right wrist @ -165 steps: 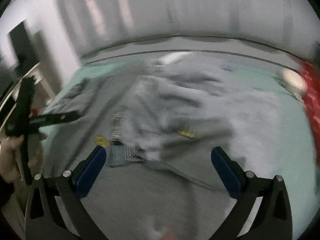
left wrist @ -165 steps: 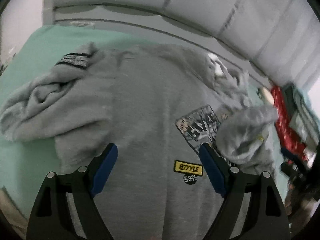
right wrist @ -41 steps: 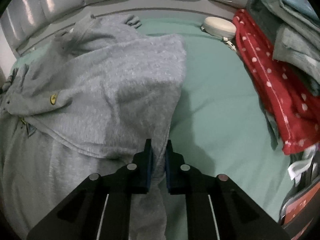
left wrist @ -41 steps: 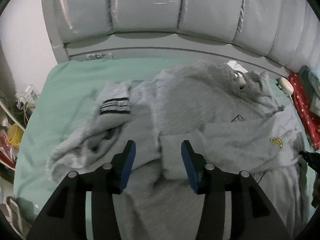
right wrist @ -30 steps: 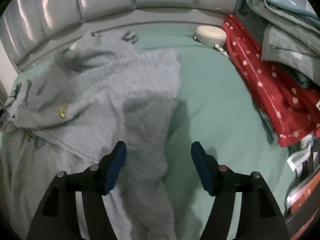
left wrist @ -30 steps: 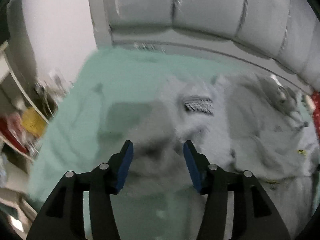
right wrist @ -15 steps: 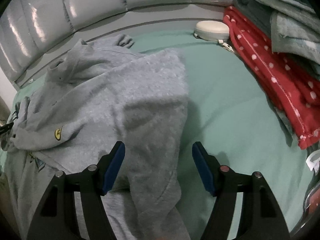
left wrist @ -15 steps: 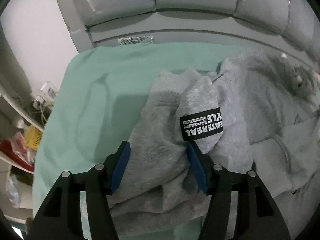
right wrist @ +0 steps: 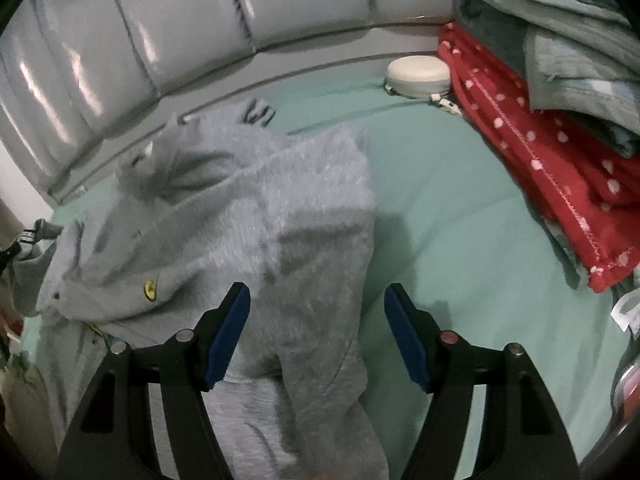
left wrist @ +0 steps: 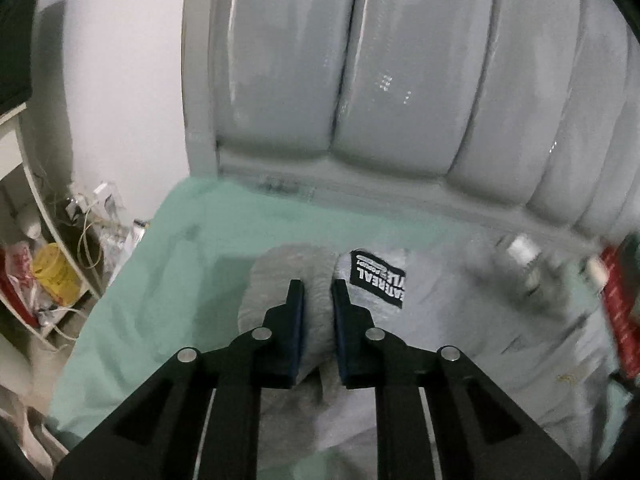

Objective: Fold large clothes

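Note:
A large grey fleece sweatshirt lies rumpled on a mint-green bed sheet. In the left wrist view my left gripper is shut on the grey sleeve cuff, next to a black label on the sleeve. In the right wrist view my right gripper is open and empty above the right sleeve, which lies folded across the sweatshirt's body. A small yellow patch shows on the fabric to its left.
A grey padded headboard runs along the back. Folded red dotted and grey-green blankets are stacked at the right, with a white round object beside them. A shelf with clutter stands left of the bed.
My left gripper has moved to the left sleeve and closed on its cuff. My right gripper let go of the right sleeve, opened and drew back a little.

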Tool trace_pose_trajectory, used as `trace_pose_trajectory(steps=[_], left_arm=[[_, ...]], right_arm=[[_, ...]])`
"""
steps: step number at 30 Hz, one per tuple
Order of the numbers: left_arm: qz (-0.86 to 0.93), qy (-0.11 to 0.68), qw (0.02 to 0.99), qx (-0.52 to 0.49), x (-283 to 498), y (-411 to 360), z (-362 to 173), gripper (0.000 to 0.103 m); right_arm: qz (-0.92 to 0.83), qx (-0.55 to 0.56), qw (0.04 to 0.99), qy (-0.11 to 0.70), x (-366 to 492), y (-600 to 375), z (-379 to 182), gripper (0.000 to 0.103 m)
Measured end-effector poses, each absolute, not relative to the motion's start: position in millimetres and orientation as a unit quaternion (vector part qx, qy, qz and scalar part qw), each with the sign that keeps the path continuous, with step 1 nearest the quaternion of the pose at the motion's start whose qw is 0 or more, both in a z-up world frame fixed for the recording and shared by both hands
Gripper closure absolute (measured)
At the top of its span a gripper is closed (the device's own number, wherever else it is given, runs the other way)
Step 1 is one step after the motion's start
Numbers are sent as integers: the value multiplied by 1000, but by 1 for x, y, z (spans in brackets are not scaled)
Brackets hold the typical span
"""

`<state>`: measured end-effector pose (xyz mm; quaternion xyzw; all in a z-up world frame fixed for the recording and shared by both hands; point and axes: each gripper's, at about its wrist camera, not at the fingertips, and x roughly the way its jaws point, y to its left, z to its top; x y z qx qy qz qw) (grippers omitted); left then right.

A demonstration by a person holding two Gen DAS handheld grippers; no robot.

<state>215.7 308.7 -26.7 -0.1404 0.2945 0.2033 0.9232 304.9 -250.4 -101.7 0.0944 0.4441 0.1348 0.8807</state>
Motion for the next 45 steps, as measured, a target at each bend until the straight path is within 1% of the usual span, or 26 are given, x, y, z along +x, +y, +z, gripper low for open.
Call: trace_pose_trajectory(steps=[6,10,12,16,17,18,19,20,21,23,25,28,31,34,38,42,45], left_arm=[[148,240,947,-155,222,262,40,88],[97,231,957,-148,231,209,65,88],[55,251,955,-148,244,176,64,88],[-46,329,930,-157,275,113,31,86],[-76,358,917,-158,284,97,19,82],[-105,379,905,-164,287,84,7,73],[-123,389,898,-167,285,73,-1,59],[-132,394,895,-164,282,68,-6,52],[-146,397,893,-154,276,64,-9,42],[-159,394,894,-140,263,68,-10,41],[-137,398,898,-123,254,88,-17,41],[-75,420,897,-115,247,138,-42,40],[-17,448,884,-129,249,184,-74,40],[64,489,860,-134,257,215,-100,40],[59,463,863,-191,260,233,-92,40],[68,449,871,-187,259,234,-78,40],[79,455,866,-191,257,244,-78,40]], right_arm=[[143,133,880,433,301,-262,-87,34],[142,146,882,425,298,-274,-80,34],[137,161,882,421,298,-282,-77,34],[128,186,881,416,299,-298,-72,34],[127,189,880,416,299,-300,-71,34],[127,189,880,417,299,-302,-72,34],[126,186,880,419,299,-302,-72,34],[125,183,880,420,300,-302,-73,34],[122,180,881,421,299,-302,-74,34],[121,177,880,424,301,-301,-75,34],[124,179,877,428,302,-300,-77,34],[143,173,870,438,304,-286,-84,34],[185,156,862,445,302,-259,-88,34],[234,112,850,458,298,-216,-87,34],[260,52,844,467,298,-155,-72,34],[242,5,850,469,308,-111,-56,34],[210,5,843,495,329,-90,-57,34]])
